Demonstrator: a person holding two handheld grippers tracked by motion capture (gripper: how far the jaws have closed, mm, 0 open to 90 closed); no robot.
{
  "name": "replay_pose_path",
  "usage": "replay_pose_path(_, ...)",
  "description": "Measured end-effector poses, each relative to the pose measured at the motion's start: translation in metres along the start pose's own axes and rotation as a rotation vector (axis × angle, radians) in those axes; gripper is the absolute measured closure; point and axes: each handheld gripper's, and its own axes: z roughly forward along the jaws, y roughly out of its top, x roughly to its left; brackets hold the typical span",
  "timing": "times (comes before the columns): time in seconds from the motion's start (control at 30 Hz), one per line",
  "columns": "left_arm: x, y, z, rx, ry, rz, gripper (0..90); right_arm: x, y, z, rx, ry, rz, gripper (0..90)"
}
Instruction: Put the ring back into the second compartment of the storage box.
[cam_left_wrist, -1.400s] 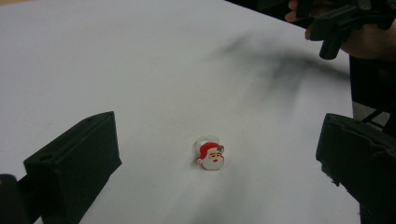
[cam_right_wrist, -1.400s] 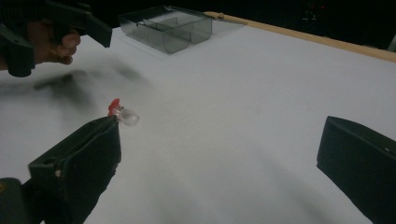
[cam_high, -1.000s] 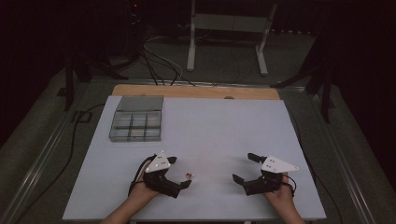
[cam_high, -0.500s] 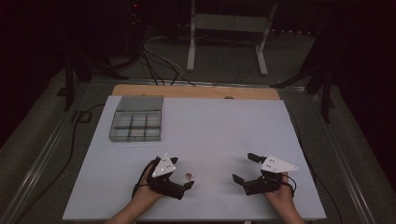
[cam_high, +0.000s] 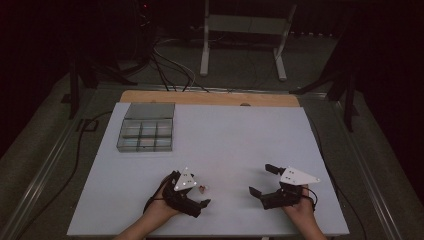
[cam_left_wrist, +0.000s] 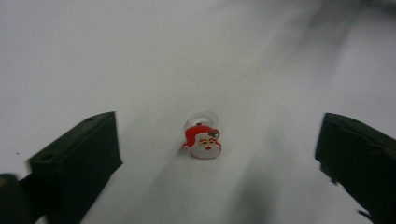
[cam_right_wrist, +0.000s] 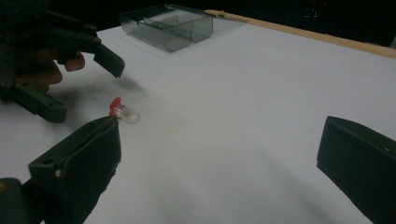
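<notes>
A small ring with a red and white Santa head (cam_left_wrist: 203, 140) lies on the white table (cam_high: 225, 140), its clear band behind the head. My left gripper (cam_left_wrist: 217, 140) is open, one jaw on each side of the ring, touching nothing. In the high view the ring (cam_high: 202, 188) sits just in front of the left gripper (cam_high: 199, 193) near the table's front edge. My right gripper (cam_high: 260, 179) is open and holds nothing, off to the ring's right. From the right gripper (cam_right_wrist: 219, 140) view, the ring (cam_right_wrist: 122, 111) lies beside the left gripper (cam_right_wrist: 79, 86).
A clear plastic box with several compartments (cam_high: 146, 134) stands at the table's back left, also the box (cam_right_wrist: 168, 28) in the right gripper view. A wooden strip (cam_high: 210, 97) runs along the far edge. Cables and a stand lie on the floor beyond.
My left gripper has shifted right and slightly forward, so the ring now lies between its open jaws. The right gripper has not moved.
</notes>
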Motion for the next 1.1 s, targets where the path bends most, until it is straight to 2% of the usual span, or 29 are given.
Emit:
replay_pose_path(0.1, 0.001, -0.001, 0.002, 0.025, -0.002, -0.006, 5.5, 0.000, 0.000, 0.000, 0.001, 0.001, -0.001, 0.0)
replay_pose_path(0.23, 0.001, -0.001, 0.006, 0.056, 0.010, 0.008, 7.6, 0.000, 0.000, 0.000, 0.001, 0.001, 0.000, 0.0)
replay_pose_path(0.3, 0.000, -0.002, 0.005, 0.044, 0.011, 0.009, 15.8, 0.000, 0.000, 0.000, 0.002, 0.003, 0.001, 0.0)
replay_pose_path(0.43, 0.000, -0.001, 0.006, 0.052, 0.005, 0.028, 20.8, 0.000, 0.000, 0.000, 0.001, 0.002, 0.001, 0.0)
replay_pose_path(0.6, -0.001, -0.002, 0.010, 0.069, 0.017, 0.049, 27.1, 0.000, 0.000, 0.000, 0.002, 0.004, 0.001, 0.0)
replay_pose_path(0.77, -0.001, -0.001, 0.010, 0.066, 0.028, 0.062, 42.6, 0.000, 0.000, 0.000, 0.004, 0.002, 0.003, 0.0)
replay_pose_path(0.93, -0.003, -0.001, 0.013, 0.068, 0.027, 0.082, 50.9, 0.000, 0.000, 0.000, 0.004, 0.003, 0.001, 0.0)
replay_pose_path(1.1, -0.003, 0.000, 0.016, 0.076, 0.036, 0.087, 55.5, 0.000, 0.000, 0.000, 0.004, 0.002, 0.003, 0.0)
